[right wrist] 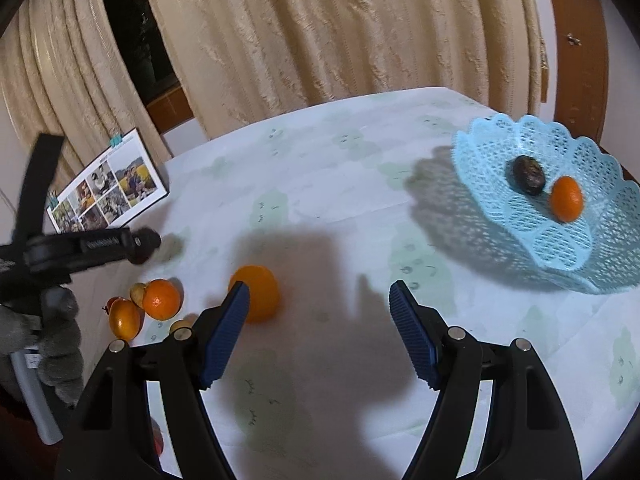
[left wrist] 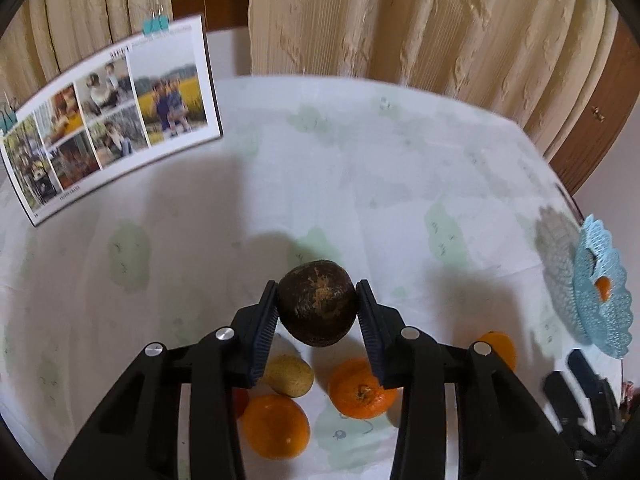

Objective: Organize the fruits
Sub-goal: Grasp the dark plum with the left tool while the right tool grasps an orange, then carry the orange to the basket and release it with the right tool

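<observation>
Above the near edge of the table [left wrist: 400, 168], the left gripper [left wrist: 317, 312] is clenching a dark brown fruit [left wrist: 318, 303] between its two ribbed pads, which are pressing its opposite sides at its widest part, presumably so the round body cannot roll out. The fruit is hanging clear of the cloth, with its shadow falling beyond it. Beneath the gripper, the loose fruit is lying clustered near that edge: two oranges [left wrist: 276, 426] [left wrist: 360, 390], a yellowish fruit [left wrist: 290, 376] touching neither, and a third orange [left wrist: 498, 350] off to the right. The blue lattice basket [right wrist: 560, 216] is sitting towards the far right corner, well apart from the pile, already holding a dark fruit [right wrist: 528, 174] and an orange [right wrist: 566, 198] just beside each other; it looks to be the collecting place. The right gripper [right wrist: 320, 304] is hovering released and empty, jaws spread wide over bare cloth between pile and basket, likely waiting its turn. A photo board [left wrist: 108, 116] is leaning at the far left edge.
</observation>
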